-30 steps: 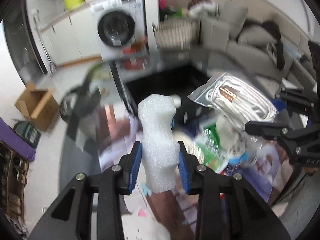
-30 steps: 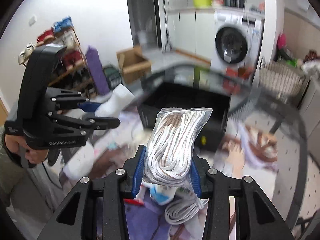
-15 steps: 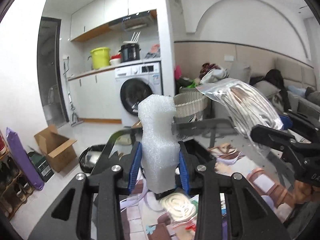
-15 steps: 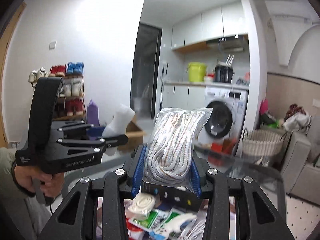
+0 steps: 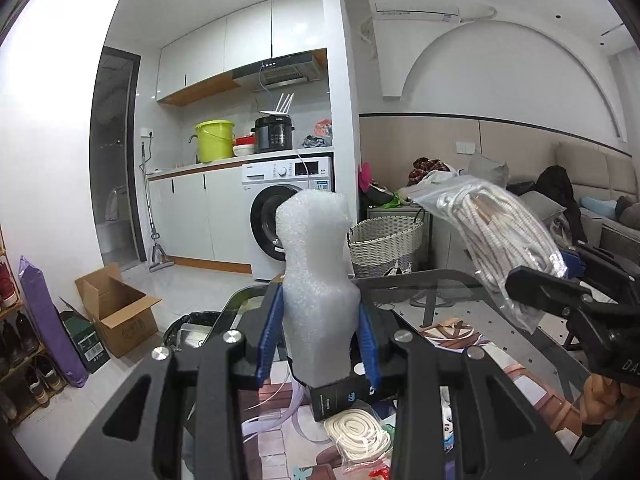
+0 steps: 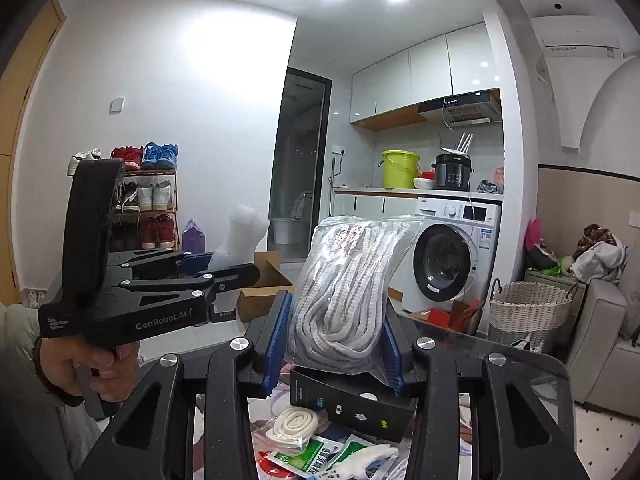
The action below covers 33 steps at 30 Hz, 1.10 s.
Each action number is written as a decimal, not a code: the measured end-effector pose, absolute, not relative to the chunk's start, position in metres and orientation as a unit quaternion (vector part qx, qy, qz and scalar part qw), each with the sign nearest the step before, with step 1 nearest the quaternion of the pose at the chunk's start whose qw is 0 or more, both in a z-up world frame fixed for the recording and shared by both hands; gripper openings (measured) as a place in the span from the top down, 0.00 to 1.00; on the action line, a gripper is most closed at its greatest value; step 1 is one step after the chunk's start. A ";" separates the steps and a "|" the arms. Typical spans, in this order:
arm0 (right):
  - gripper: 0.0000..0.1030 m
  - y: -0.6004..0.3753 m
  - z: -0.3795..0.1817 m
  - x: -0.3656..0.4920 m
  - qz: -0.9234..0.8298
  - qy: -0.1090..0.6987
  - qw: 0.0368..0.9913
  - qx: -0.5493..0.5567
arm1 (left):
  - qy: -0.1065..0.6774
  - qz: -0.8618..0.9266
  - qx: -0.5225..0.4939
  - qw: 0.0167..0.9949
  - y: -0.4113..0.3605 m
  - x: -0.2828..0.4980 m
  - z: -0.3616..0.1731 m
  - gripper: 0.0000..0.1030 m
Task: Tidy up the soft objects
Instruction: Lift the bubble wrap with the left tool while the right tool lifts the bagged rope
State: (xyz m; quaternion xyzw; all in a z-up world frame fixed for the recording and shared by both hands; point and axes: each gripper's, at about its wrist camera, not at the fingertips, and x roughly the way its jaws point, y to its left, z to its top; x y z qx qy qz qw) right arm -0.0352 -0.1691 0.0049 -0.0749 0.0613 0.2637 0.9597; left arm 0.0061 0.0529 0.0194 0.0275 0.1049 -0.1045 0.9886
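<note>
My left gripper (image 5: 318, 340) is shut on a white foam sheet roll (image 5: 316, 280) and holds it upright, high above the glass table (image 5: 460, 292). My right gripper (image 6: 336, 344) is shut on a clear bag of white rope (image 6: 348, 284), also lifted. Each gripper shows in the other's view: the right one (image 5: 560, 276) with the bag of rope (image 5: 496, 232) at the right of the left wrist view, the left one (image 6: 224, 266) with the foam roll (image 6: 240, 236) at the left of the right wrist view. Both point level toward the kitchen.
On the table below lie a black box (image 6: 352, 404), a coiled white cord (image 5: 354, 430), packets and a white glove (image 6: 360, 460). Beyond stand a washing machine (image 5: 288, 220), a wicker basket (image 5: 384, 244), a cardboard box (image 5: 116, 312) and a shoe rack (image 6: 140, 204).
Both grippers have tilted up from looking down at the table to looking level across the room, each still holding its object. The two objects kept their place in the jaws.
</note>
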 end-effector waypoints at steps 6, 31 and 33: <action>0.60 -0.170 0.004 -0.034 0.265 0.047 0.960 -0.075 | 0.100 -0.102 0.027 0.989 0.041 0.005 0.023 0.67; 0.60 -0.154 0.001 0.089 0.260 0.099 0.960 -0.034 | 0.160 -0.074 0.005 0.984 0.022 0.125 0.004 0.67; 0.60 -0.153 -0.007 0.103 0.255 0.118 0.959 -0.042 | 0.184 -0.072 0.012 0.980 0.018 0.138 -0.008 0.67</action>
